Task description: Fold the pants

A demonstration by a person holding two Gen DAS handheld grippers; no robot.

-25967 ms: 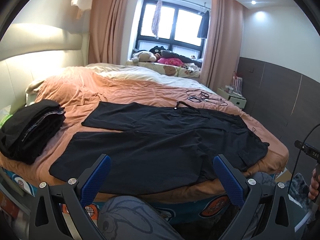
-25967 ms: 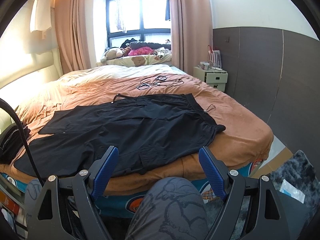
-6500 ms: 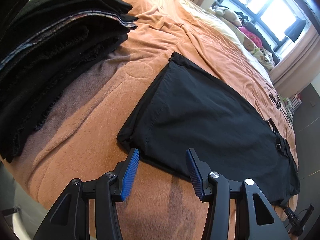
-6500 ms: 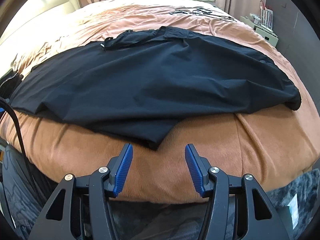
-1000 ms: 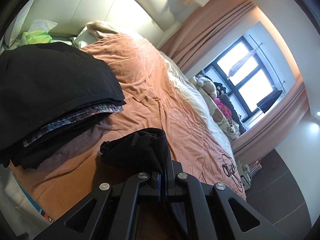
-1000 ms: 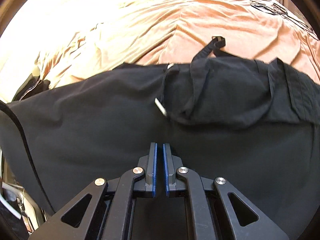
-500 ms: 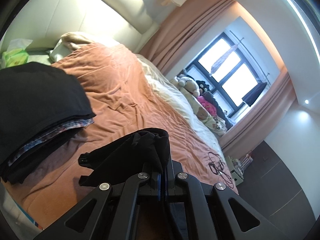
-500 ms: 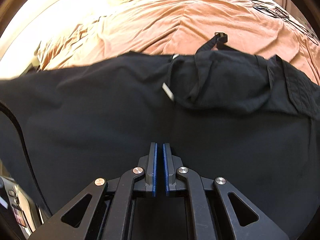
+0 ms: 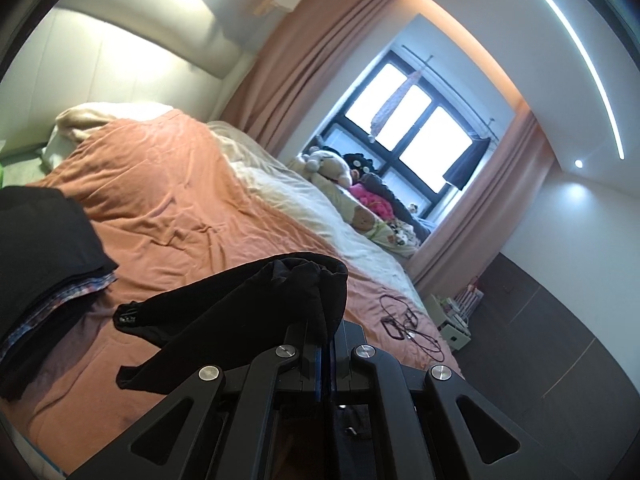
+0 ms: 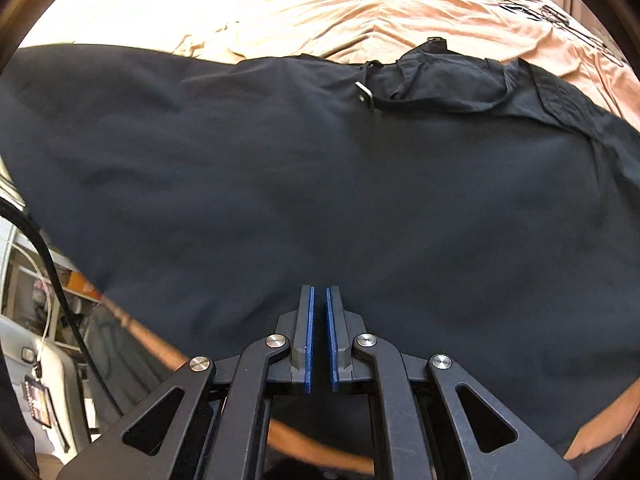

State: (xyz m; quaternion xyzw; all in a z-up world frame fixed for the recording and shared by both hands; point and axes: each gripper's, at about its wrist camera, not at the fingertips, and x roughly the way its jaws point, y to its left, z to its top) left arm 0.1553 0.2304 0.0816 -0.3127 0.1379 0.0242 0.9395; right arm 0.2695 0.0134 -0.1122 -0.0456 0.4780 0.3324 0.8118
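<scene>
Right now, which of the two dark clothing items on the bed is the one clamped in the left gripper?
The black pants, bunched and lifted in the shut left gripper. The other dark item, the folded stack at the bed's left edge, lies untouched.

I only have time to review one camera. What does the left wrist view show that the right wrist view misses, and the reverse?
Only the left wrist view: the left gripper shut on a bunched end of the black pants lifted off the bed, the stack of folded clothes, window and plush toys.

Only the right wrist view: the right gripper closed low on the spread pants, plus their waistband and drawstring tip.

Both: the pants, the orange bedspread and the cables.
</scene>
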